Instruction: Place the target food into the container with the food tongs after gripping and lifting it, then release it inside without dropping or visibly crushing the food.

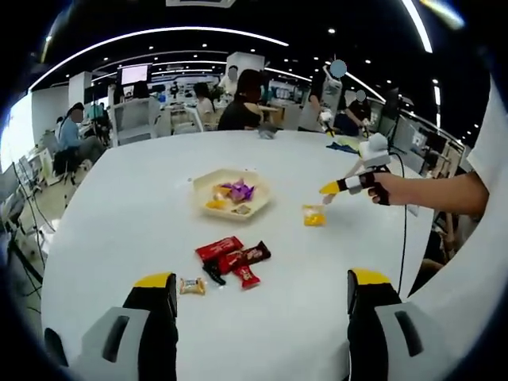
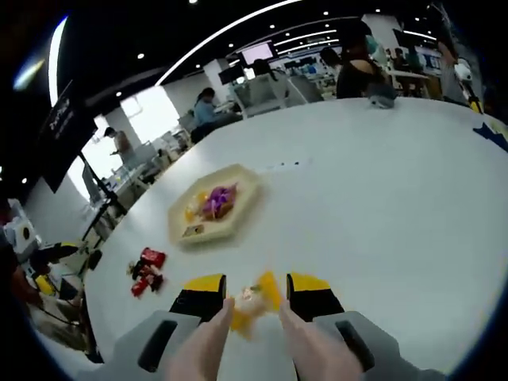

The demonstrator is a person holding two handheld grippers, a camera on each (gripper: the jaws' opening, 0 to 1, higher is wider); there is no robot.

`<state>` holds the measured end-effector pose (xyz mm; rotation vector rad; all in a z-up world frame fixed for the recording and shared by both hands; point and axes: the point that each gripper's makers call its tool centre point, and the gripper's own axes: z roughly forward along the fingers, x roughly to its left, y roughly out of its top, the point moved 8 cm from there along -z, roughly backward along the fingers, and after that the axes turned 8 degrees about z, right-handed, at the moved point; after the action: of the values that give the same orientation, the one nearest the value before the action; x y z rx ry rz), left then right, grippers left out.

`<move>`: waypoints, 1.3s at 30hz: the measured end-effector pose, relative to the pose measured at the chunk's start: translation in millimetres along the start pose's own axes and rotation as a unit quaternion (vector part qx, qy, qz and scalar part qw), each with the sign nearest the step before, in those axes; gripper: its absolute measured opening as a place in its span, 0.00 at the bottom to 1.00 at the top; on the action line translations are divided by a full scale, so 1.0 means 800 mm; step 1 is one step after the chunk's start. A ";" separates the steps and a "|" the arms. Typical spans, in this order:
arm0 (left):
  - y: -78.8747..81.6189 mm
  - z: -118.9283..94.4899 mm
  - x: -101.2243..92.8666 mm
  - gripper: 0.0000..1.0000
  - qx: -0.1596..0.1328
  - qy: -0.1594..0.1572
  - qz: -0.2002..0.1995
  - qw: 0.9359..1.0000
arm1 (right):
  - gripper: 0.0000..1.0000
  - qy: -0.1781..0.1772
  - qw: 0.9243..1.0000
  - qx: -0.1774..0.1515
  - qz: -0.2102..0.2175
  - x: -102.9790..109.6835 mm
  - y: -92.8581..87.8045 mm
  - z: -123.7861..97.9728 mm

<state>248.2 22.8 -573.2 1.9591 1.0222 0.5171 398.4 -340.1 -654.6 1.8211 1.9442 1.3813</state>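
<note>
Yellow snack packet on white tabletop, sitting between jaws of right gripper, jaws apart, not yet closed on it as far as visible; contact unclear. Seen from left gripper view as small yellow packet just under right gripper, held by hand. Left gripper wide apart, holding nothing, low over tabletop. Tray well apart from packet, already holding purple and yellow wrapped sweets. Judged early stage: grasp pending, lift, carry and release into tray all left. Red and dark candy bars near left gripper, small wrapped candy beside. Open office behind, people seated at desks, strip ceiling lights.
</note>
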 end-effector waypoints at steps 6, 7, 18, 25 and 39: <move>-0.001 -0.001 0.001 0.88 0.004 0.001 0.000 1.000 | 0.30 -0.001 1.000 0.001 0.017 -0.005 0.003 0.012; -0.001 -0.002 0.001 0.88 0.005 0.002 0.000 1.000 | 0.30 0.000 1.000 0.001 0.021 -0.005 0.004 0.014; -0.006 -0.011 0.006 0.88 0.006 0.015 -0.007 1.000 | 0.30 0.000 1.000 0.018 0.018 0.001 -0.001 0.029; -0.009 -0.013 0.005 0.88 0.008 0.017 -0.008 1.000 | 0.30 -0.003 1.000 0.019 0.007 0.008 0.001 0.026; -0.006 -0.009 0.003 0.88 0.004 0.012 -0.008 1.000 | 0.30 -0.041 0.995 -0.007 0.085 0.017 -0.018 0.009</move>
<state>242.6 29.4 -573.3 1.9532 1.0559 0.5297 389.0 -322.7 -662.4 2.0442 1.7712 1.3378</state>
